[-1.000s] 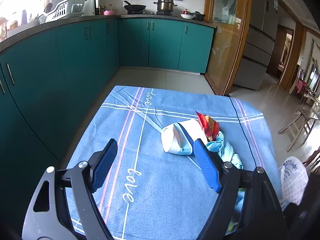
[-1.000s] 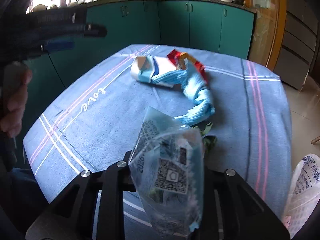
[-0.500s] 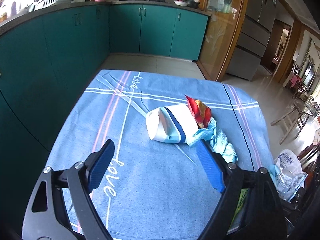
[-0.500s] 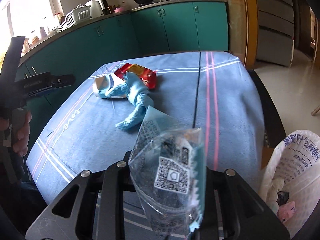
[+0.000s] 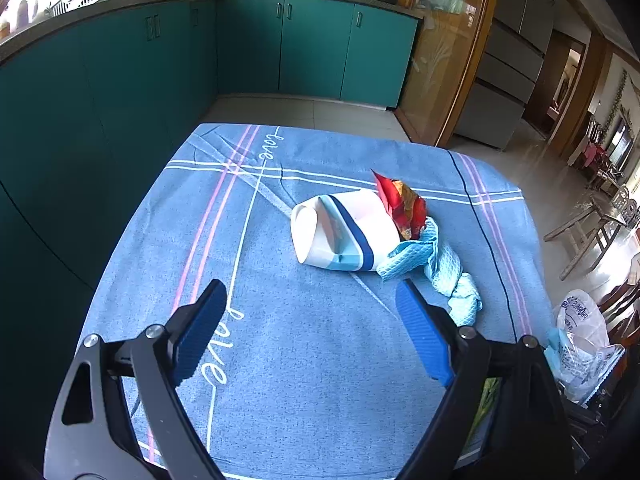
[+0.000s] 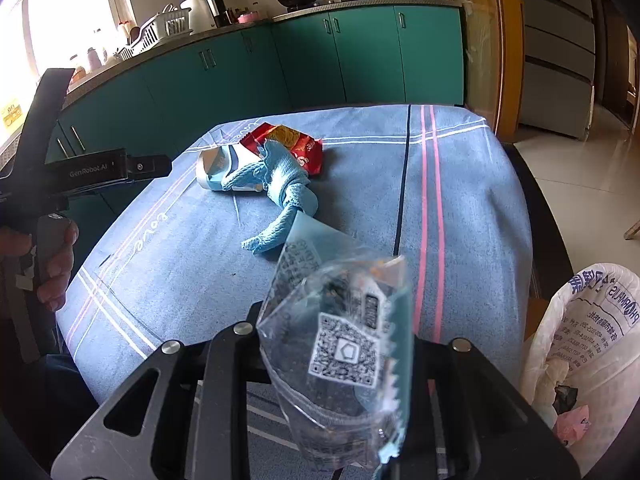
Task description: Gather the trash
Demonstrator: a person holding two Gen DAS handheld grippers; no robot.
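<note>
Having swung toward the white plastic trash bag (image 6: 580, 344) beside the table's edge, right gripper (image 6: 336, 364) still clamping the clear crinkled wrapper (image 6: 340, 344); left gripper (image 5: 312, 328) gaping empty.

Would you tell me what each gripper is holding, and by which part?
The right gripper pinches a clear plastic wrapper by its lower end; the left gripper holds nothing.

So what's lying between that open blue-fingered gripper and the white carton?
Only bare blue tablecloth separates the left gripper from the carton, in the left wrist view.

Wrist views overlap (tablecloth (image 5: 320, 344))
</note>
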